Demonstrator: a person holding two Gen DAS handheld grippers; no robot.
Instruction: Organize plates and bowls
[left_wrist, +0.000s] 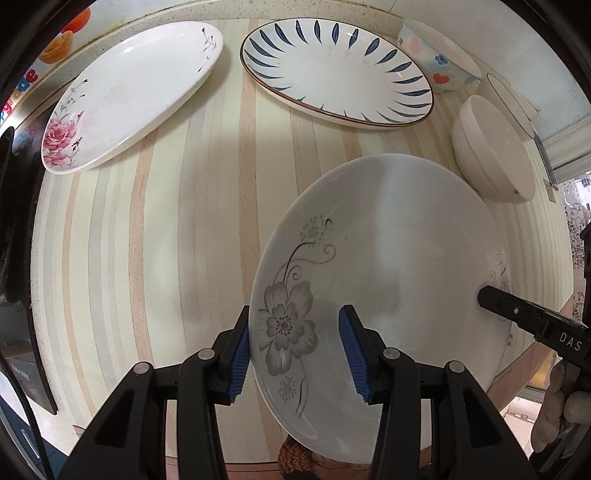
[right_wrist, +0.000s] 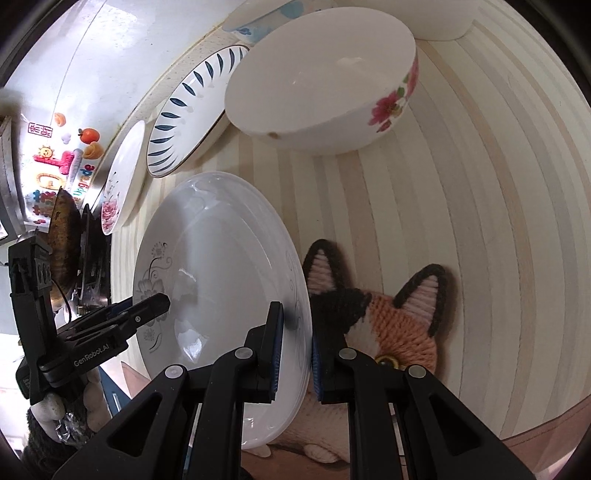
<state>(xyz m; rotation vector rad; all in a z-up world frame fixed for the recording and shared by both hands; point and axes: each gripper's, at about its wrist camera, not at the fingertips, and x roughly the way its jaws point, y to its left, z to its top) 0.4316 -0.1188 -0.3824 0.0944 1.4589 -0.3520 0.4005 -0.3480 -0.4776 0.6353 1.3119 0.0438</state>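
Both grippers carry the grey-flower plate (left_wrist: 388, 266), the left gripper (left_wrist: 295, 354) half-open astride its rim, the right gripper (right_wrist: 295, 350) pinched nearly closed on the opposite rim, so next I judge it needs lowering onto the blue-leaf plate (left_wrist: 332, 70) at upper centre.

The right hand-held gripper (right_wrist: 295, 347) is clamped on the near rim of a white plate with a grey flower (right_wrist: 218, 291), held above the striped table (right_wrist: 480, 221), while the left hand-held gripper (right_wrist: 155, 304) reaches onto the plate's far side. A knitted cat (right_wrist: 399, 325) lies under the plate's edge, and a white bowl with pink flowers (right_wrist: 325, 92) sits beyond, beside a blue-leaf plate (right_wrist: 188, 118) and a rose plate (right_wrist: 122, 184).
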